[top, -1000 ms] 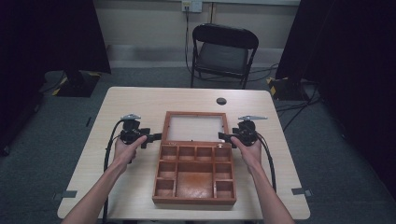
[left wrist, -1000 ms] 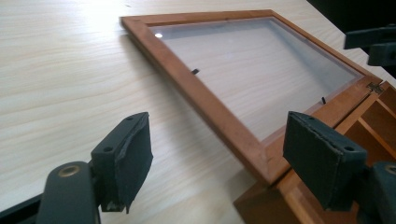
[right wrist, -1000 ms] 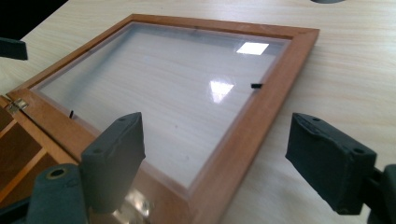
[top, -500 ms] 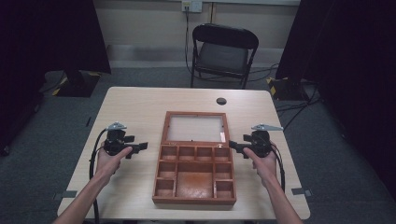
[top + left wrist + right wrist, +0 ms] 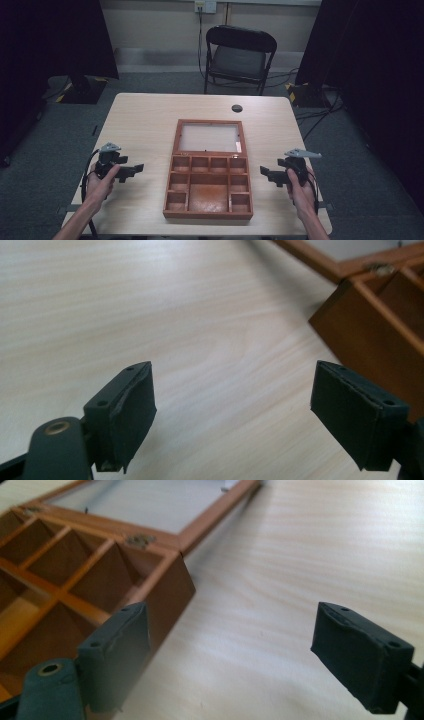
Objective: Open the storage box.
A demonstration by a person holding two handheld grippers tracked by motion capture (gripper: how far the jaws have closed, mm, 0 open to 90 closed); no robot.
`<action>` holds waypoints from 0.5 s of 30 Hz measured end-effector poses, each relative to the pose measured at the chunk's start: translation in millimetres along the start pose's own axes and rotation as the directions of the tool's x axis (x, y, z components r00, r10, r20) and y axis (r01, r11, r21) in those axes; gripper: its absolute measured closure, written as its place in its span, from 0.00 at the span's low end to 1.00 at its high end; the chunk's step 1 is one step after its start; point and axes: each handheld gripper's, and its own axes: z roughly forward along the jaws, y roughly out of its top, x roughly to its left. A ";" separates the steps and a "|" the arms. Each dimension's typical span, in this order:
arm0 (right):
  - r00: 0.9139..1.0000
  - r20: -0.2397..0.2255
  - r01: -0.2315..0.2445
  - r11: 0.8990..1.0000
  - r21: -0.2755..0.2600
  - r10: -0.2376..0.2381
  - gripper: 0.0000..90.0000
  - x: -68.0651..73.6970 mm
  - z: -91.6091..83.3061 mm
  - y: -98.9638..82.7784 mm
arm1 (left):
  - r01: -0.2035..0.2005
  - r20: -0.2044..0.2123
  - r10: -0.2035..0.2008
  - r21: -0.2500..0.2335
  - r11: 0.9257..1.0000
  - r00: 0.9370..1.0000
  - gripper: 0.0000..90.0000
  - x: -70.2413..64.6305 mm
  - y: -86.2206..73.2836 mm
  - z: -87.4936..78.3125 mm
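Now the wooden box (image 5: 209, 176) is lying open at the middle of the tabletop (image 5: 145, 120), lid flat behind its compartments, untouched. Both claws have been pulling outward from its sides since a second ago: the left claw (image 5: 135, 169) is hovering near the left edge, the right claw (image 5: 265, 173) near the right edge, each with jaws spread wide and gripping nothing, leaving bare wood beside the box.
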 end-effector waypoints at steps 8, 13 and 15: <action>0.997 0.082 -0.015 0.997 0.077 0.009 0.16 -12.5 -0.1 -29.6 | -0.046 -0.128 0.058 0.099 0.994 0.990 0.20 4.4 -18.4 5.6; 0.988 0.148 -0.062 0.993 0.103 0.046 0.16 -24.6 1.8 -40.1 | -0.095 -0.181 0.104 0.057 0.994 0.978 0.16 7.9 -26.6 9.7; 0.984 0.168 -0.070 0.992 0.109 0.051 0.16 -28.1 4.7 -44.3 | -0.089 -0.176 0.091 0.016 0.996 0.980 0.10 11.0 -30.1 12.7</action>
